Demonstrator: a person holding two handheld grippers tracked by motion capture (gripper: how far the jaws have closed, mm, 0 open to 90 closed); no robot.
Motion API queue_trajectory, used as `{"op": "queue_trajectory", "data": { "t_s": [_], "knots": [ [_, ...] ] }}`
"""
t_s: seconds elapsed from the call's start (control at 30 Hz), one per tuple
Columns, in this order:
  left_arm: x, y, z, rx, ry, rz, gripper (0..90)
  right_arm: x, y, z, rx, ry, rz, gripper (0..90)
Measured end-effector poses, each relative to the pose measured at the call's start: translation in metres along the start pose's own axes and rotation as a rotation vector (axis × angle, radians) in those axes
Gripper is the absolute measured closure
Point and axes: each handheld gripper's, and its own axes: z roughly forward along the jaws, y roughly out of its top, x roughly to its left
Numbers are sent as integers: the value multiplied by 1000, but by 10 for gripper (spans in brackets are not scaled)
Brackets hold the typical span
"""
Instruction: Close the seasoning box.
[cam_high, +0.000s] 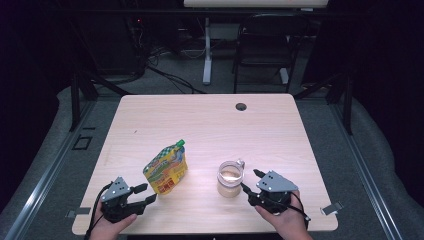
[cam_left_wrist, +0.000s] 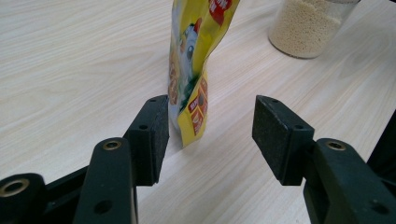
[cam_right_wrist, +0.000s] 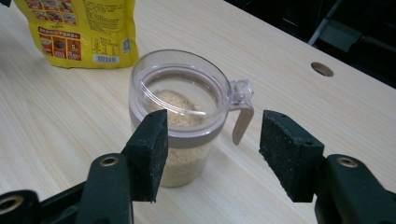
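1. Left gripper (cam_high: 141, 194) and right gripper (cam_high: 251, 181) sit by the bench (cam_high: 210, 120) near edge, jaws wide open, holding nothing.
2. Glossy yellow pouch (cam_high: 166, 168) upright, near-left; its corner between the left jaws.
3. Clear round plastic jar (cam_high: 230, 178), granular fill, near-right.
4. Far half bare woodgrain.

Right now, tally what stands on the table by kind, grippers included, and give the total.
Yellow spouted pouch: 1
Clear lidded jar part full of pale grains: 1
Two-jaw grippers: 2, left gripper and right gripper, both with jaws apart
Total: 4
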Motion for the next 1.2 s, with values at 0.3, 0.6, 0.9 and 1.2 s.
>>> {"op": "queue_trajectory", "data": {
  "t_s": [0.3,0.6,0.9,1.2],
  "knots": [
    [5,-7,-10,4,23,-13,465,-17,-16,-11,19,-26,63,419],
    [14,-13,-21,-2,50,-38,464,-41,-36,-24,17,-78,155,419],
    [25,-18,-32,-25,82,-75,465,-63,-54,-27,23,-122,242,425],
    [38,-21,-32,-25,117,-104,465,-73,-72,-15,62,-111,319,425]
  ]
}}
